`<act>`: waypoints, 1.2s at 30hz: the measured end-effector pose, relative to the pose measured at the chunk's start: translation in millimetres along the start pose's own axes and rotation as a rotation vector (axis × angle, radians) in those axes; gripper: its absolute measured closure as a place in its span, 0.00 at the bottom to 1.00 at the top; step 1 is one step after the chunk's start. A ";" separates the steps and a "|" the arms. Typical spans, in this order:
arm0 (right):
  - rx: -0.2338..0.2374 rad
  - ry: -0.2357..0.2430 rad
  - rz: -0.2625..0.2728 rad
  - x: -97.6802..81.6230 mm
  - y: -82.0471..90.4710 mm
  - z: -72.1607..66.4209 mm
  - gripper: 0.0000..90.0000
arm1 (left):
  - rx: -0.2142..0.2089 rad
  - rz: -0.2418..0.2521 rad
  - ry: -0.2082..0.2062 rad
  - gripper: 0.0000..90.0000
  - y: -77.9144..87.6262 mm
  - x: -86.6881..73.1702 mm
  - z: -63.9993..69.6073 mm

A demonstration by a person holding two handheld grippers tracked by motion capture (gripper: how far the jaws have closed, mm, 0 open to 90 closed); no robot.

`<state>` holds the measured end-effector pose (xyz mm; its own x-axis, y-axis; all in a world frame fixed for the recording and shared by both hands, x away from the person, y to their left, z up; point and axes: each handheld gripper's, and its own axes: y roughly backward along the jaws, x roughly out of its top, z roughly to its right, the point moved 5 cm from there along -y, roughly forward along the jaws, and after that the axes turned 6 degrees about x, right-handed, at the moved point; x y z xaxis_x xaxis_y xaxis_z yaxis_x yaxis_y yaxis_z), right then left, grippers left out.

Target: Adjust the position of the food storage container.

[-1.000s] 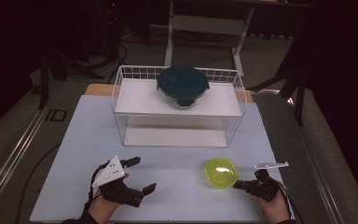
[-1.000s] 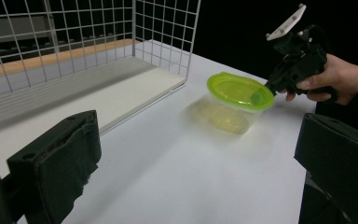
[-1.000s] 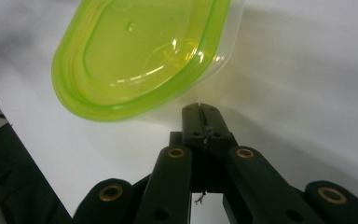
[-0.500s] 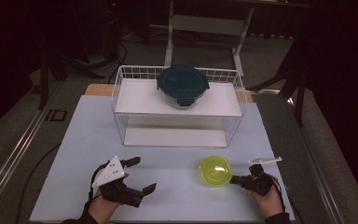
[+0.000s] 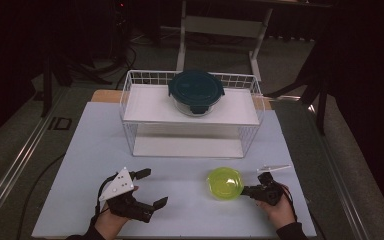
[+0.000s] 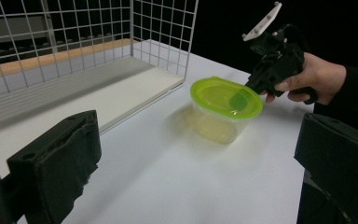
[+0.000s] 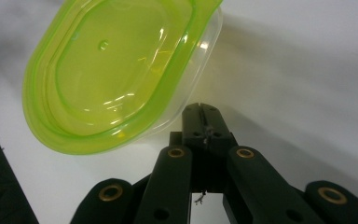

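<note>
The right gripper, jaws pressed together with nothing between them, is nudging the small clear plastic tub with a lime-green lid across the white table, in front of the white wire rack. Judgement: push low on the wall, slowly, to avoid tipping. The left gripper is resting spread wide, holding nothing.

The right hand-held gripper, jaws pressed together, has its tip against the green-lidded container, which rests on the white tabletop.
</note>
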<state>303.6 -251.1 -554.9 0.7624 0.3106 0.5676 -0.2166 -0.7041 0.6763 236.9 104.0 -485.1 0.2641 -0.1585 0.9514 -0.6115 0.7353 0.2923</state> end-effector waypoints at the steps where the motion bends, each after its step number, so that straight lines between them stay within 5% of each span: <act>1: 0.006 0.003 -0.002 1.1 -2.5 -1.6 1.00 | 0.000 -0.001 0.000 0.00 0.0 -0.1 0.0; 22: 0.089 0.048 -0.072 20.3 -44.3 -32.6 1.00 | -0.003 0.001 -0.004 0.00 0.6 -0.1 -0.4; 36: 0.102 0.067 -0.085 28.4 -60.8 -42.1 1.00 | -0.005 -0.002 -0.006 0.00 0.5 -0.5 0.2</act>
<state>312.7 -172.6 -560.1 0.7321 0.4116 0.5428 -0.0872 -0.7337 0.6738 236.3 104.4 -485.3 0.2609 -0.1633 0.9515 -0.6077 0.7380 0.2933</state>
